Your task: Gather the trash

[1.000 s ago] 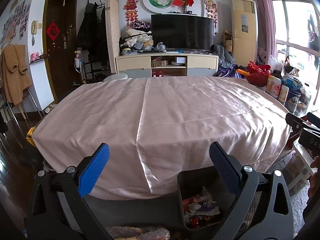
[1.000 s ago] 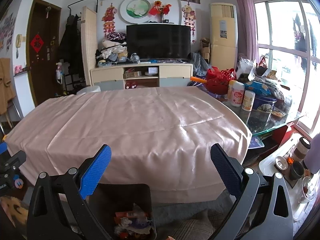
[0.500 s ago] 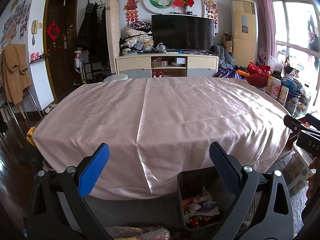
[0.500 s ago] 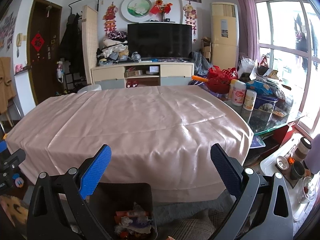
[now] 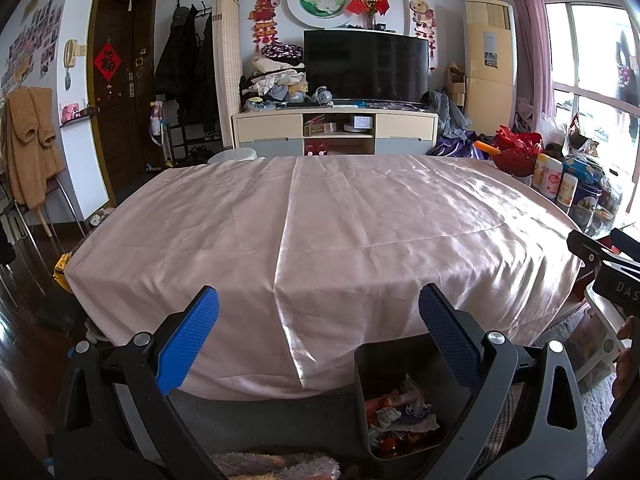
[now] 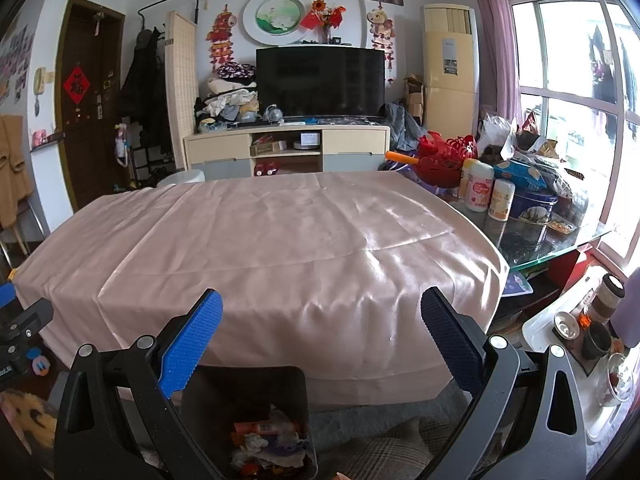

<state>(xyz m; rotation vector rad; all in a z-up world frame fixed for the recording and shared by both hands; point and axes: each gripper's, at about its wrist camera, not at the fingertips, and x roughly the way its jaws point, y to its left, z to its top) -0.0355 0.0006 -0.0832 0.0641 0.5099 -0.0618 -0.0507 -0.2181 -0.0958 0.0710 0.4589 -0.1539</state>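
Left gripper [image 5: 319, 338] stood released, fingers spread wide, nothing between them. Right gripper [image 6: 322, 340] likewise spread and empty. Dark trash bin [image 5: 400, 396] sat on the floor below both, under the left gripper's right finger [image 5: 446, 342] and near the right gripper's left finger [image 6: 191, 346]; crumpled wrappers [image 6: 268, 446] lay inside it. Beyond, the pink tablecloth [image 5: 320, 232] covered the table. Farther off: TV [image 5: 366, 66] on its cabinet.
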